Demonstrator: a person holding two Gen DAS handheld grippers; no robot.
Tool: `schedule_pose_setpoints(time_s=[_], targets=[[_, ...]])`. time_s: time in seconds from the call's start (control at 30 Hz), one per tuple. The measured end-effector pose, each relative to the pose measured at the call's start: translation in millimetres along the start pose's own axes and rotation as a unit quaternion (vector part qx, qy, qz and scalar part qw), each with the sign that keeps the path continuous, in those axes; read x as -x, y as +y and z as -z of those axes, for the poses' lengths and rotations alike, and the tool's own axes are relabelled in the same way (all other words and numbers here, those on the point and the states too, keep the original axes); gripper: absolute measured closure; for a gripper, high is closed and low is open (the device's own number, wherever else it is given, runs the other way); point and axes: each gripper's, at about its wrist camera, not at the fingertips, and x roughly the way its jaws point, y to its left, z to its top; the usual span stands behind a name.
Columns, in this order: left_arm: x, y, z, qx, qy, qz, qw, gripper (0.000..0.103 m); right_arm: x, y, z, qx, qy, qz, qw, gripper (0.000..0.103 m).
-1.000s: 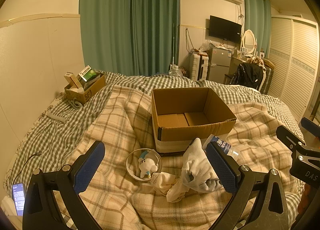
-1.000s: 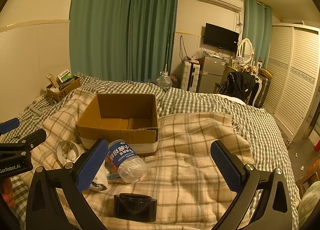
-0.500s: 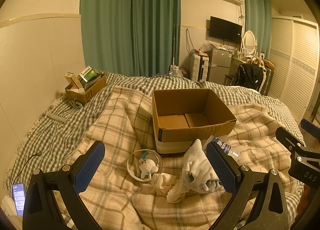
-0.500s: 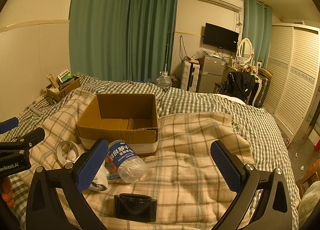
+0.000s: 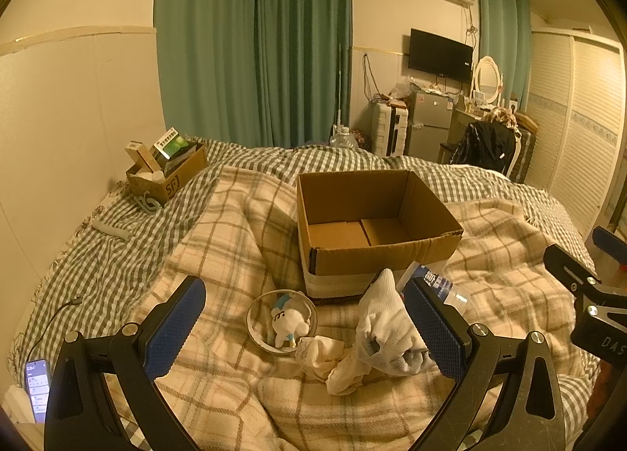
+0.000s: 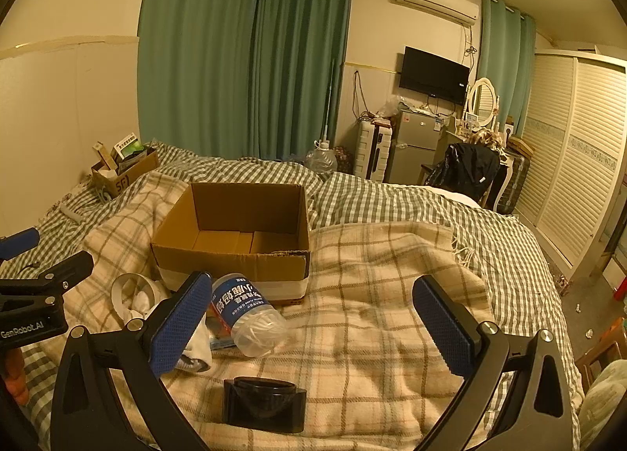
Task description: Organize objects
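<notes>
An open, empty cardboard box (image 5: 376, 223) (image 6: 243, 231) stands on the plaid blanket. In front of it lie a white bowl (image 5: 281, 320) holding a small plush toy (image 5: 286, 323), a crumpled cream cloth (image 5: 329, 353), a white sock bundle (image 5: 386, 333) and a clear water bottle with a blue label (image 6: 247, 310) (image 5: 435, 282). A black holder (image 6: 263, 404) lies nearest the right gripper. My left gripper (image 5: 303, 327) is open and empty above the bowl and socks. My right gripper (image 6: 311, 323) is open and empty above the bottle.
A small cardboard box (image 5: 166, 170) with packets sits at the bed's far left corner. A phone (image 5: 37, 388) and a cable (image 5: 51, 317) lie at the left edge. A wall runs along the left; a fridge (image 6: 415, 145), chair and wardrobe stand at the right.
</notes>
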Motion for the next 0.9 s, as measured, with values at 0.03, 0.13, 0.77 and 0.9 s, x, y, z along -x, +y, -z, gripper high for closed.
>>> schedule_pose_setpoints(time_s=[0.03,0.13,0.77,0.9], targets=[[-1.9,0.4,1.1,0.0,0.004,-0.001,1.0,0.0,-0.2,-0.3,0.5,0.0,0.003,0.0,1.0,0.0],[-11.7,0.2,7.9,-0.001,0.025,-0.001,0.9997,0.0,-2.6,-1.0,3.7,0.0,0.014,0.001,1.0,0.0],[-60.6,20.9,58.7,-0.005,0.128,-0.002,0.9917,0.0,-82.3,28.5,80.1,0.033,0.23,-0.046,0.972,0.014],[-54.9,14.8,54.6,-0.013,0.119,-0.002,0.9928,0.0,-84.7,32.1,83.3,0.041,0.242,-0.06,0.968,0.029]])
